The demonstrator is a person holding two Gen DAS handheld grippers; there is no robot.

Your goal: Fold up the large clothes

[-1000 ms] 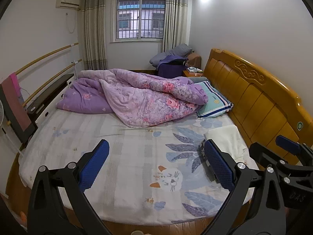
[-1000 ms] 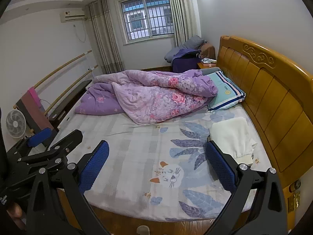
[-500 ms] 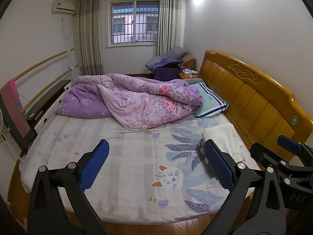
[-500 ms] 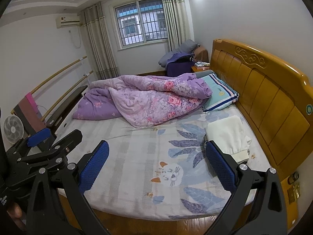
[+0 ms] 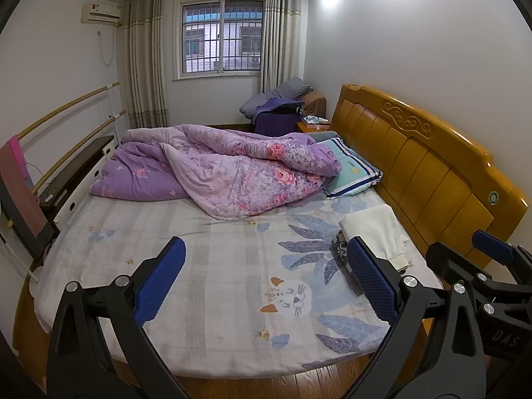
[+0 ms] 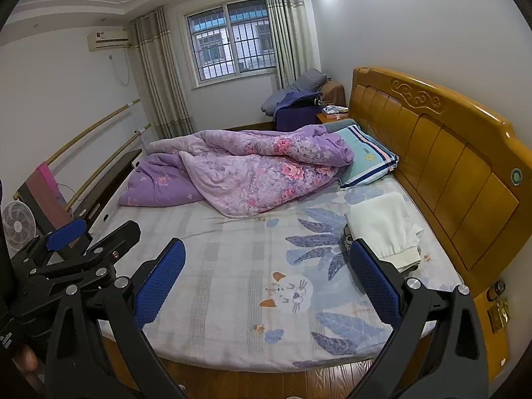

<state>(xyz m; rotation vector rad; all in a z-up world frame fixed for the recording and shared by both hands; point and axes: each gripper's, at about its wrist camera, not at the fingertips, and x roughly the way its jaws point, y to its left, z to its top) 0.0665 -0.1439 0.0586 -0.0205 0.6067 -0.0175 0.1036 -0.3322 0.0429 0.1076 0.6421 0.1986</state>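
A folded cream-white garment point(image 5: 375, 229) point(image 6: 385, 222) lies near the headboard on the bed's right side, on top of a dark patterned piece that peeks out at its left edge. My left gripper point(image 5: 266, 279) is open above the foot of the bed with nothing between its blue pads. My right gripper point(image 6: 266, 279) is open too and holds nothing. Each gripper shows at the edge of the other's view. Both hang well short of the garment.
A crumpled purple floral quilt point(image 5: 232, 166) point(image 6: 252, 169) covers the bed's far half, beside a striped teal pillow point(image 5: 352, 169). The wooden headboard point(image 5: 425, 166) runs along the right. A fan point(image 6: 18, 226) and rails stand at the left. Wooden floor lies below the bed edge.
Both views have pulled back and up from the bed, so more of the room and mattress shows. Both grippers stay open and the garment has not moved.
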